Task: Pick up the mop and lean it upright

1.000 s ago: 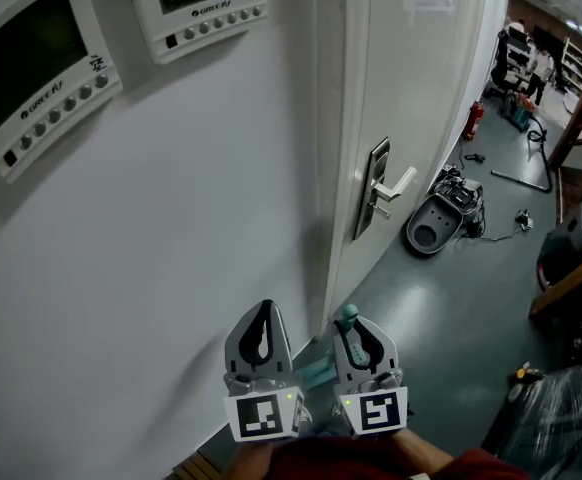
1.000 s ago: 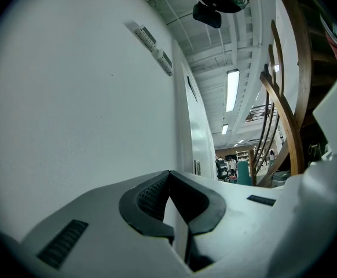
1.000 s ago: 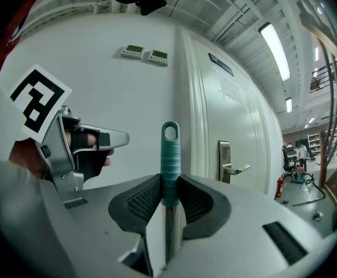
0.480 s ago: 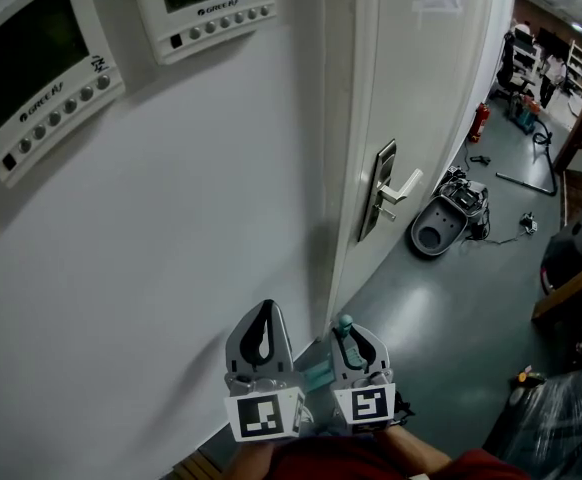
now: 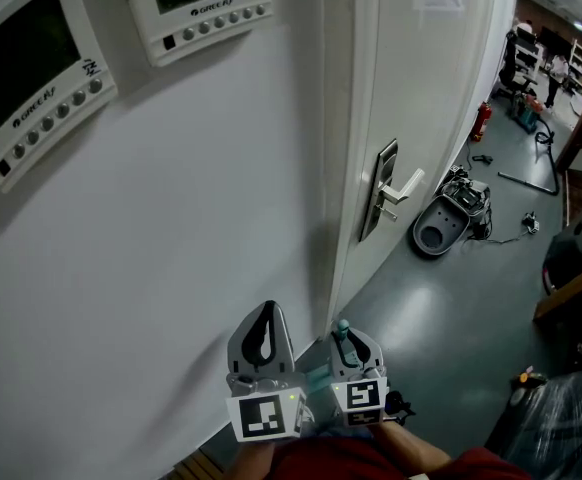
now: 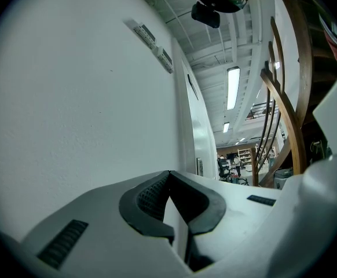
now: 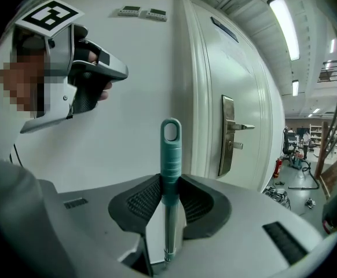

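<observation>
The mop [image 7: 170,155] stands with its long axis upright: the teal grip with its hanging loop points up, and the silver shaft runs straight down out of sight. Only this top end shows; the head view catches just the teal tip [image 5: 343,329], close to the edge of the door frame [image 5: 343,168]; whether it touches the frame I cannot tell. The right tool [image 7: 169,183] is partly closed, its ribbed pads clamped on the handle where the teal grip meets the shaft. Just beside it, the left tool [image 6: 169,175] has its tips together with nothing between them, facing the white wall [image 5: 171,248]. Beyond the mop are a white door [image 7: 238,97] with a metal lever handle [image 7: 233,133] and the grey floor [image 5: 451,308].
</observation>
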Demonstrator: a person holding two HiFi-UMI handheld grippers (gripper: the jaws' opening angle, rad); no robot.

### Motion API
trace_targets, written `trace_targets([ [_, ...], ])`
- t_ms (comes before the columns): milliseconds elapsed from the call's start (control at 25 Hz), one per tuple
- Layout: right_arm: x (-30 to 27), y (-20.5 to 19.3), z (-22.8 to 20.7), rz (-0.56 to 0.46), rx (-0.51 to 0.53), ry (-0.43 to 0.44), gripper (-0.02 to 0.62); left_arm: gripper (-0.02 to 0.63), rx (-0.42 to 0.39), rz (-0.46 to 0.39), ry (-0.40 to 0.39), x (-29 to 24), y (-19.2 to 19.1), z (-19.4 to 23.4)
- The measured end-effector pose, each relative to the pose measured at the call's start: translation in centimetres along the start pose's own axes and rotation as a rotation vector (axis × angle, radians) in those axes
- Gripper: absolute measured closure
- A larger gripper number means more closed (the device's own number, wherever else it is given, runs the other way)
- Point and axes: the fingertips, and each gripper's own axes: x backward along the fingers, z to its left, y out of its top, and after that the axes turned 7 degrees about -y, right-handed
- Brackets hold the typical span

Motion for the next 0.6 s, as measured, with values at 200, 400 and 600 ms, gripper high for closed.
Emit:
trace_targets([
  [200, -0.7, -0.4, -0.3, -0.027, 0.026, -0.005, 0.489, 0.592, -0.001, 0.001, -0.001, -0.1, -0.1, -0.1],
  [400, -2.3, -0.2, -0.4, -0.034, 0.018, -0.004, 0.489, 0.592, -0.007, -0.003, -0.002, 0.0, -0.1, -0.3],
  [600, -5.2, 0.1, -1.0, -0.026, 0.025, -0.022, 0.489, 0.592, -0.007, 0.005, 0.006, 0.3, -0.2, -0.2],
])
